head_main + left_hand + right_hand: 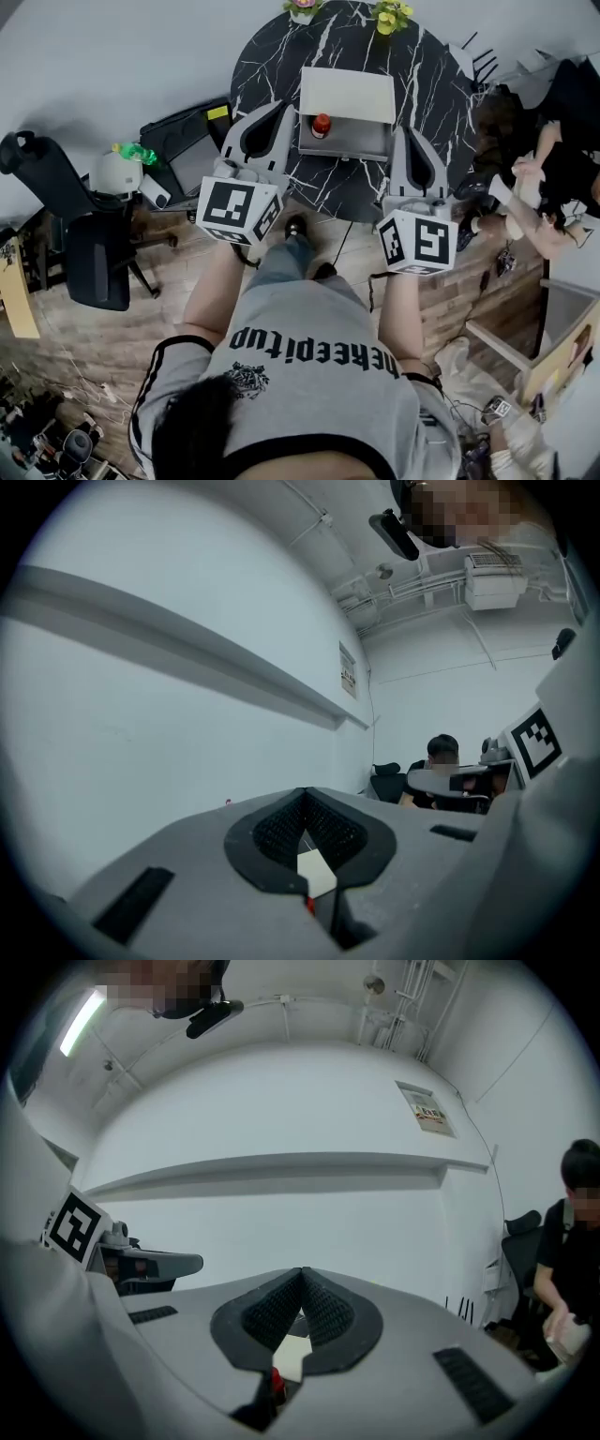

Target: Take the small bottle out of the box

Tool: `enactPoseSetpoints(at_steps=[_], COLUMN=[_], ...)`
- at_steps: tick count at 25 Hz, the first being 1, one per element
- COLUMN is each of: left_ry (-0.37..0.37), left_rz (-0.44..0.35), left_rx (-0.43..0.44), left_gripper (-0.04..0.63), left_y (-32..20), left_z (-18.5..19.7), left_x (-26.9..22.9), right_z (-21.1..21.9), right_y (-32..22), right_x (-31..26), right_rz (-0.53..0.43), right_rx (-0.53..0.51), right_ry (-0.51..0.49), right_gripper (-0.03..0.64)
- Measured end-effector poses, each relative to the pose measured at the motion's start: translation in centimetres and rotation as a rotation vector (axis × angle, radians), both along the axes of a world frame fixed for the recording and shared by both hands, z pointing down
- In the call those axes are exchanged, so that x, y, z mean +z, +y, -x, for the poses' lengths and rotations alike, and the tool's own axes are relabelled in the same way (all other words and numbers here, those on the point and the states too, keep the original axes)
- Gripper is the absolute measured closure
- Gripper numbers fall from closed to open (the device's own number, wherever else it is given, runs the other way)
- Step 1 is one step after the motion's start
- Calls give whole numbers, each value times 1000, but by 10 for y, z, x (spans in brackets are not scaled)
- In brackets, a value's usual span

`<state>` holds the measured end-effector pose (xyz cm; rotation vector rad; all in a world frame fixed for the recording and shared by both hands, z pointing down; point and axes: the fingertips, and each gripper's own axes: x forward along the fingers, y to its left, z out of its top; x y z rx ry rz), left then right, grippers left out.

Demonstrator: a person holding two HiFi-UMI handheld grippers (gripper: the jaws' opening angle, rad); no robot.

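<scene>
A small bottle with a red cap (322,125) stands upright in the left part of an open grey box (347,142), whose white lid (347,94) is tilted back. The box sits on a round black marble table (267,56). In the head view my left gripper (284,109) is just left of the box, shut and empty, its tips a short way from the bottle. The right gripper (405,133) is at the box's right edge, also shut with nothing held. Both gripper views point upward at a white wall, and the left gripper (305,790) and right gripper (302,1270) show their tips pressed together.
Two flower pots (303,7) (391,14) stand at the table's far edge. A black office chair (84,234) and a dark case (187,141) are on the floor to the left. A seated person (553,169) is close to the table's right side.
</scene>
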<state>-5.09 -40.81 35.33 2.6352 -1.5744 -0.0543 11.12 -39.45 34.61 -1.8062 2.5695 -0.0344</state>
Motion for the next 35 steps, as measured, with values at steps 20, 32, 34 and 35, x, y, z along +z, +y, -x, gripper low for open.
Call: enactPoseSetpoints(at_steps=[20, 32, 34, 35], left_ry=[-201, -303, -313, -314], left_rz=[293, 354, 356, 357], left_rx=[299, 348, 358, 365], left_gripper=[478, 399, 397, 397], left_y=[-49, -71, -73, -74], left_z=[-40, -59, -62, -65], left_x=[178, 237, 245, 249], right_z=[8, 0, 0, -1], right_y=[-31, -37, -38, -38], right_x=[57, 72, 74, 75], right_rz=[142, 181, 185, 187], right_rx=[108, 165, 170, 173], right_ry=[24, 42, 44, 46], right_gripper=[617, 617, 617, 617])
